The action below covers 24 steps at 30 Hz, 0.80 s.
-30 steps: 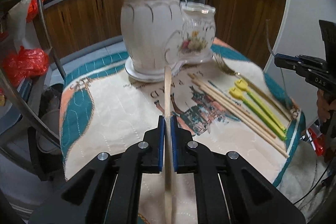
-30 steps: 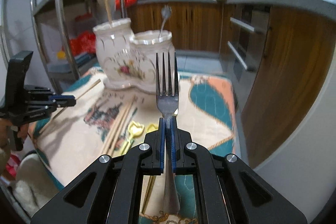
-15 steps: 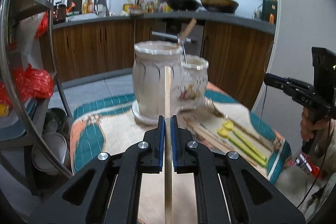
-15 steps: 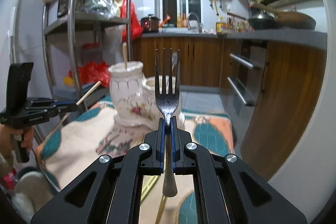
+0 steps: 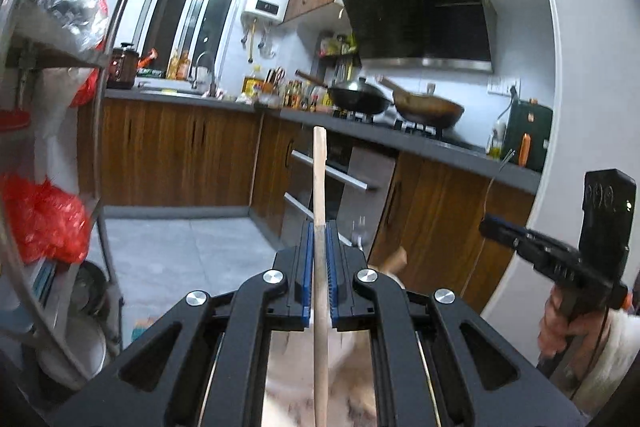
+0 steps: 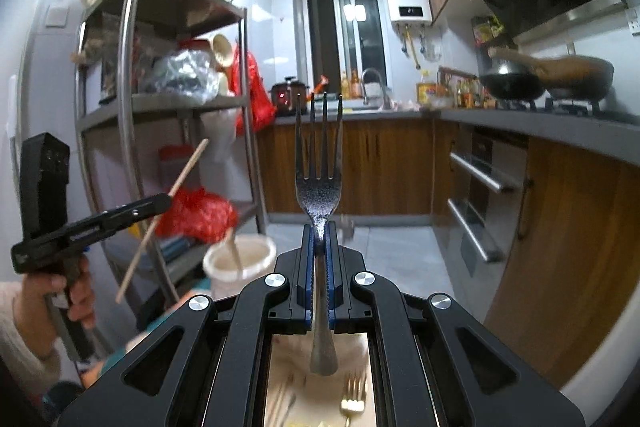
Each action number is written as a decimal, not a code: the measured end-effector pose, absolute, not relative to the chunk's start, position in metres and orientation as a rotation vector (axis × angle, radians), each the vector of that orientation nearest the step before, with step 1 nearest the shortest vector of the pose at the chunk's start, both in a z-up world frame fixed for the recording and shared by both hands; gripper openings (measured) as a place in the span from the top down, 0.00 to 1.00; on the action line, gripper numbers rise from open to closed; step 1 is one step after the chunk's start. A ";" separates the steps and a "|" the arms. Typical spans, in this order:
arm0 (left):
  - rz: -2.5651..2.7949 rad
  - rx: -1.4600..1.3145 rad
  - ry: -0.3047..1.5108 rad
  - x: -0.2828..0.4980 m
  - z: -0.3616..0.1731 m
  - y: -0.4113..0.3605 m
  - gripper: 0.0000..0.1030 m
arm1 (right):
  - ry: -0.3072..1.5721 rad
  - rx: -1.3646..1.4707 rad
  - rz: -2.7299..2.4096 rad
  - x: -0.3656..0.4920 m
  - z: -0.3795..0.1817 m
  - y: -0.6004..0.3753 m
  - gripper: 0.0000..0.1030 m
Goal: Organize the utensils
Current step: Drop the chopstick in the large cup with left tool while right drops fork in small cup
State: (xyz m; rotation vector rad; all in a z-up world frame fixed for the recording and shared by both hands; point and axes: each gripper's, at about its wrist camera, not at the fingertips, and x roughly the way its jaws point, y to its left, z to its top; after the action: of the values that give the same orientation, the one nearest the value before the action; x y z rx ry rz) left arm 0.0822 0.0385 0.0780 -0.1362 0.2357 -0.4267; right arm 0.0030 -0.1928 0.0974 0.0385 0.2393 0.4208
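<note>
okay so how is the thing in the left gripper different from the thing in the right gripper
The chopstick is a plain pale wooden stick with a blunt end; the fork is dark speckled metal ending in four tines. The chopstick is thin all along; the fork widens at its head. Both stand clamped between shut jaws.

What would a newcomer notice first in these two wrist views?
The dark fork, tines up, clamped dead centre in the right gripper against the kitchen background. Next, the wooden chopstick standing upright in the shut left gripper. Behind them, two woks sit on the stove under the black range hood.
</note>
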 end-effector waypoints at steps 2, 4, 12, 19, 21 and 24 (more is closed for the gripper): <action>-0.418 -0.128 0.210 0.101 0.087 0.030 0.94 | 0.238 0.051 0.415 0.014 0.103 -0.190 0.94; -0.411 -0.132 0.198 0.114 0.091 0.024 0.94 | 0.223 0.057 0.409 0.026 0.109 -0.185 0.94; -0.388 -0.173 0.174 0.157 0.087 0.008 0.94 | 0.199 0.078 0.400 0.057 0.107 -0.175 0.94; -0.358 -0.112 0.187 0.177 0.070 -0.004 0.94 | 0.271 0.105 0.387 0.076 0.075 -0.170 0.94; -0.363 -0.106 0.205 0.176 0.061 -0.003 0.94 | 0.299 0.106 0.390 0.079 0.064 -0.169 0.94; -0.364 -0.064 0.233 0.165 0.049 0.000 0.94 | 0.331 0.097 0.388 0.081 0.051 -0.170 0.94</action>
State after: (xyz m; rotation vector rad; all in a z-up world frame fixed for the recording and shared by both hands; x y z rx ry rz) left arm 0.1654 -0.0005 0.0488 -0.0640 0.2333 -0.3640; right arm 0.0810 -0.1696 0.0513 0.0971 0.3311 0.3883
